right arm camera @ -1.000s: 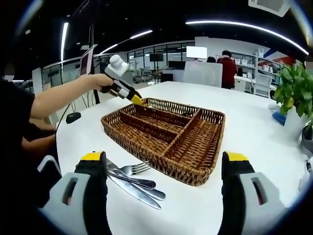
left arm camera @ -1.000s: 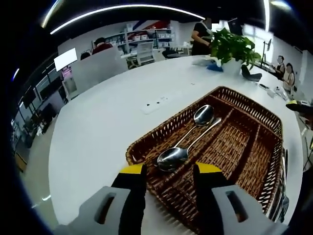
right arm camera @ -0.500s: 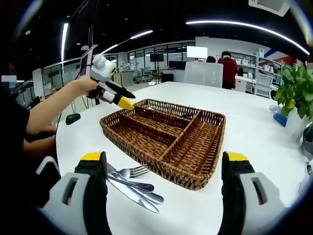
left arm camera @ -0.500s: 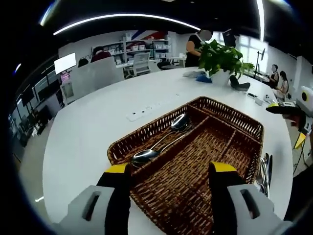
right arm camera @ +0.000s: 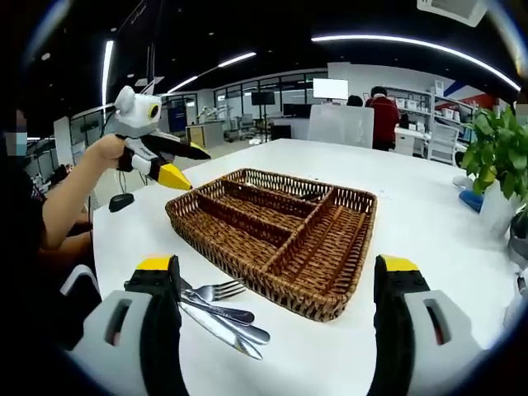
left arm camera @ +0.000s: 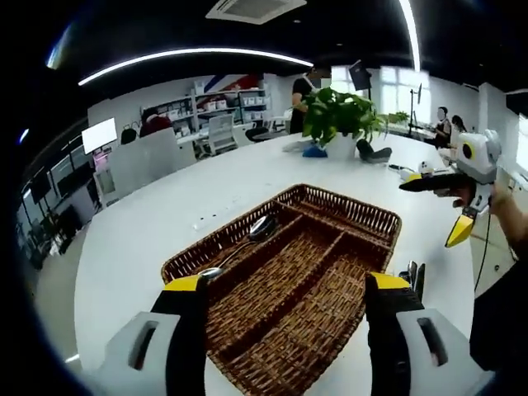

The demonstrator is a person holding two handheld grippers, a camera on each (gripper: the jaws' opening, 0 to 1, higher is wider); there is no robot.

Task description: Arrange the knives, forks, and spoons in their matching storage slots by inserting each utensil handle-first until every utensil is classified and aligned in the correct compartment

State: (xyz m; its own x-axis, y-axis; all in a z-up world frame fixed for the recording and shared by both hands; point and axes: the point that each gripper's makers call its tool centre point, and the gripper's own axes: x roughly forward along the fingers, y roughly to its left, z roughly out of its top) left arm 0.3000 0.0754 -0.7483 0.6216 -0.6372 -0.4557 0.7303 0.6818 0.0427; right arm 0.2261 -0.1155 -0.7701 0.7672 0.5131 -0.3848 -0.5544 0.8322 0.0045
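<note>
Left gripper view looks down over a broad, smooth white tabletop point(left arm camera: 148, 223) with a rounded edge, on which sits a rectangular brown wicker cutlery tray point(left arm camera: 285, 285) of tight basket weave, split by woven walls into long slots and one cross slot. Two shiny metal spoons point(left arm camera: 247, 235) lie in the long slot along the tray's left side, one bowl toward the far end, the other bowl near the left jaw. Beyond the tray stands a leafy green potted plant point(left arm camera: 340, 115) in a white pot. The left gripper point(left arm camera: 285, 289), grey with black jaws and yellow tips, hangs above the tray's near end with jaws spread wide and nothing between them. At the right edge a hand holds the right gripper point(left arm camera: 462, 227) lifted clear of the tabletop, its yellow tip angled downward. In the right gripper view, the right gripper point(right arm camera: 280, 268) also stands wide apart and empty, and a small pile of steel forks and knives point(right arm camera: 219, 309) lies on the tabletop just beside the tray's near corner, fork tines pointing toward the wicker.
</note>
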